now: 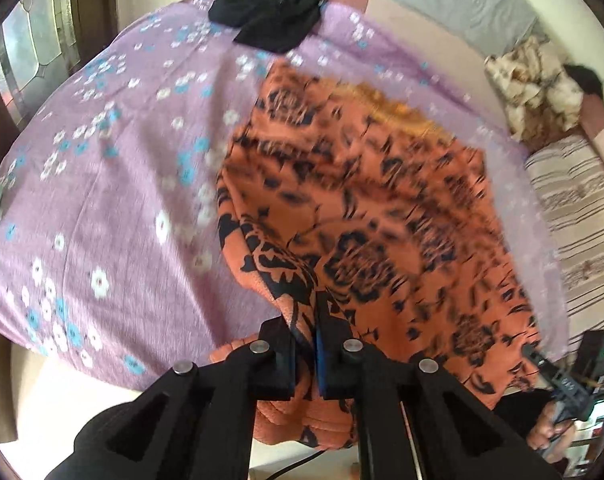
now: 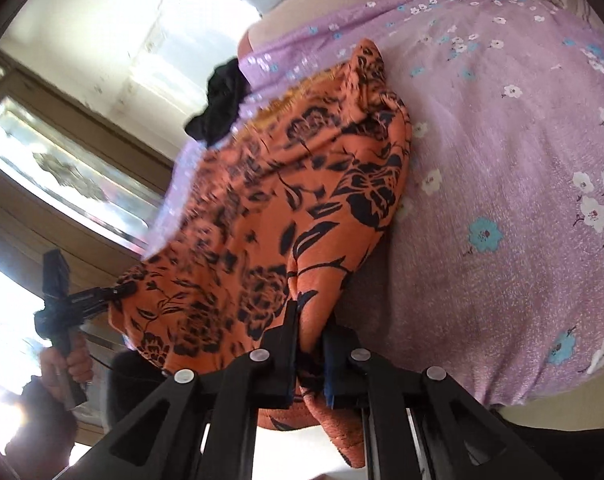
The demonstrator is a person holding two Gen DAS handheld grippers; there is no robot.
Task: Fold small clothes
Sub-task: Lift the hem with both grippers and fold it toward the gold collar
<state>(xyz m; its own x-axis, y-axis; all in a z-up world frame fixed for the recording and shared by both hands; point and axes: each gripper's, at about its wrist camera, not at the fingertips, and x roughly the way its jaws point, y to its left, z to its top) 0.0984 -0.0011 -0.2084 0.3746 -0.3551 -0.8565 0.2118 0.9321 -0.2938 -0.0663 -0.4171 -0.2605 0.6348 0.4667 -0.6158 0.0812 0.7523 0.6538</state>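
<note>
orange garment [image 1: 362,208] (floral), pinched in both grippers

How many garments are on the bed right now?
2. The orange floral garment lies mid-bed, its near edge pinched by the left claw and right claw. The black garment sits at the far edge. Others may be hidden.

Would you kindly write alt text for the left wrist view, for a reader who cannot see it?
The left gripper is shut on a corner of an orange cloth with black floral print, which lies over a lilac flowered sheet. A black garment lies at the sheet's far edge; the right gripper grips the cloth at lower right.
</note>
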